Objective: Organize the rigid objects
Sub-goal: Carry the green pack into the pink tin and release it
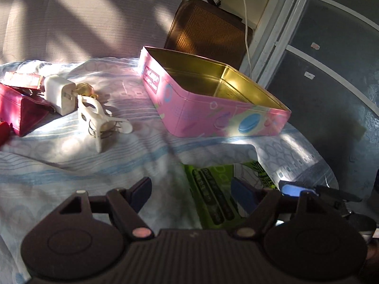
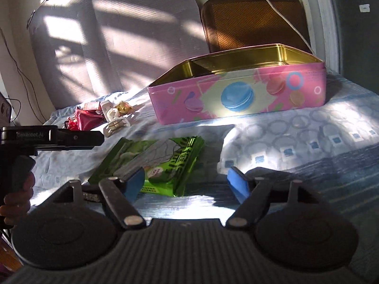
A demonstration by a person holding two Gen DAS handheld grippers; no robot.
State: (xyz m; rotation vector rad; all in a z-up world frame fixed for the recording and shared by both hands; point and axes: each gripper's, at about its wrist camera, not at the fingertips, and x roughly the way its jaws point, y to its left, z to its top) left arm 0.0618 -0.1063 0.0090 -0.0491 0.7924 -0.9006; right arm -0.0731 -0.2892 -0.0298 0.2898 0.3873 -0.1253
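Lying flat on the patterned blue-and-white bedsheet (image 2: pixel 296 127), a green foil packet (image 2: pixel 163 163) sits just ahead of the right gripper (image 2: pixel 187 182), whose blue-padded jaws stand apart with nothing between them. The packet's near edge lies close to the left pad but is not pressed by either pad. In the left wrist view the same green foil packet (image 1: pixel 213 196) appears just beyond the left gripper (image 1: pixel 191 189), nearer its right-hand finger; those jaws also stand apart and hold nothing.

Item: pink tin box (image 2: pixel 236 90), lid off, gold interior, macaron print on its side wall; it stands on the sheet beyond the packet, apart from it and from both grippers. Its interior looks empty as far as the views show.

Item: small cluster at the far left of the sheet, well apart from the tin: a white charger plug (image 1: pixel 59 92), a white spring clip (image 1: pixel 99 120), a small gold trinket (image 1: pixel 86 88), a dark red pouch (image 1: pixel 21 108) and a red-and-white wrapper (image 1: pixel 22 79).

Item: brown woven cushion (image 2: pixel 253 21), upright behind the tin, with a white cable (image 2: pixel 284 19) trailing across it.

A person's hand (image 2: pixel 16 196) grips the handle of the left gripper, seen at the left edge of the right wrist view.
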